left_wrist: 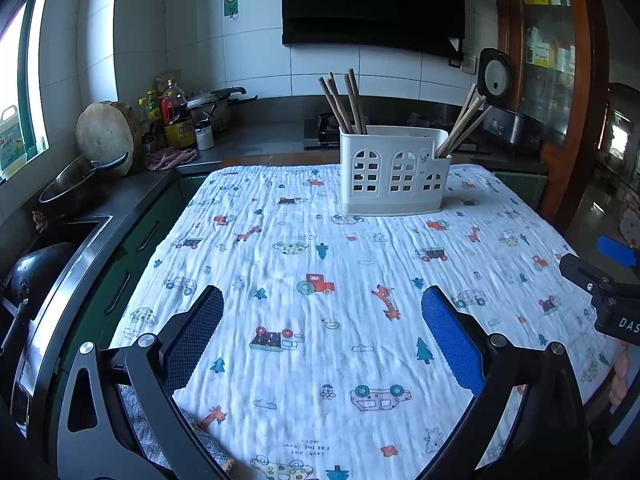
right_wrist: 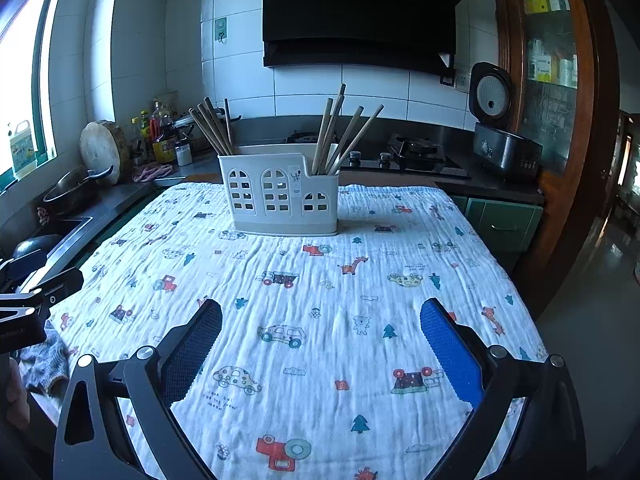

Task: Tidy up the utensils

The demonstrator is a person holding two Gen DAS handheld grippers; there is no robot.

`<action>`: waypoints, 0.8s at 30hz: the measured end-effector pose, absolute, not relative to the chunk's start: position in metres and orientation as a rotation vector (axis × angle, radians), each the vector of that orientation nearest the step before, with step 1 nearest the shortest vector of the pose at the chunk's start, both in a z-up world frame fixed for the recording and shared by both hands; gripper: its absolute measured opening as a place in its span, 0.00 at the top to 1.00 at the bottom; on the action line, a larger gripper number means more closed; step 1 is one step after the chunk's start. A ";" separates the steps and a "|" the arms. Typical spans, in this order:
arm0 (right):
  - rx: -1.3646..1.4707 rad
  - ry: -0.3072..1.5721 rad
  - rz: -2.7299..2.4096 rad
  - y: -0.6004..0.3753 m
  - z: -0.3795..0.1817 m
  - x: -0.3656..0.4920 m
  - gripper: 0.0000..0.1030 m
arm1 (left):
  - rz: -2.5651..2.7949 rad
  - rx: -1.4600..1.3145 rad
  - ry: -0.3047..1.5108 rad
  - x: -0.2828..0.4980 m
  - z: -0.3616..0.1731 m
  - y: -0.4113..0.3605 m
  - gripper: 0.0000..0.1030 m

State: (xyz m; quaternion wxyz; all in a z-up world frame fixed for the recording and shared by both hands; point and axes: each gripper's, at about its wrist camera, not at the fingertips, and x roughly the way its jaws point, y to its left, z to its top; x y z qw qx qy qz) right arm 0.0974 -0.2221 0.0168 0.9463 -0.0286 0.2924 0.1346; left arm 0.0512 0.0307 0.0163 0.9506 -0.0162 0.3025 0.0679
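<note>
Chopsticks (right_wrist: 340, 136) fill the caddy (right_wrist: 280, 196) on cloth (right_wrist: 320, 300); both tools (left_wrist: 322, 332) (right_wrist: 320, 344) gape, released.

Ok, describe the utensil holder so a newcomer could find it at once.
Start at the table under the cartoon-print cloth. Near its far edge, before the stove, stands the white plastic holder. Arched window cutouts mark its front, and wooden chopsticks fan from both ends; nothing else sits on the cloth.

White-tiled walls (right_wrist: 376, 88) enclose a kitchen with a dark countertop (right_wrist: 472, 178) and green cabinets (right_wrist: 504, 220). A black range hood (right_wrist: 360, 12) hangs above the gas hob (right_wrist: 416, 152). Daylight enters through the window (left_wrist: 24, 92) on the left.
</note>
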 end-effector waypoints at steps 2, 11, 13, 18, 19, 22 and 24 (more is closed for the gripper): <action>-0.059 0.595 0.276 -0.222 0.017 0.097 0.07 | 0.139 -0.033 0.614 0.050 0.017 0.031 0.05; -0.069 0.582 0.279 -0.218 0.021 0.093 0.07 | 0.140 -0.033 0.615 0.049 0.018 0.031 0.05; -0.067 0.580 0.280 -0.218 0.022 0.092 0.07 | 0.137 -0.032 0.612 0.049 0.018 0.030 0.05; -0.067 0.577 0.280 -0.218 0.023 0.091 0.07 | 0.133 -0.035 0.613 0.049 0.019 0.030 0.05; -0.065 0.578 0.280 -0.218 0.023 0.092 0.07 | 0.133 -0.035 0.613 0.048 0.019 0.030 0.05; -0.067 0.575 0.281 -0.218 0.024 0.091 0.07 | 0.131 -0.033 0.610 0.048 0.019 0.029 0.05; -0.068 0.575 0.283 -0.217 0.024 0.090 0.07 | 0.130 -0.034 0.609 0.047 0.020 0.028 0.05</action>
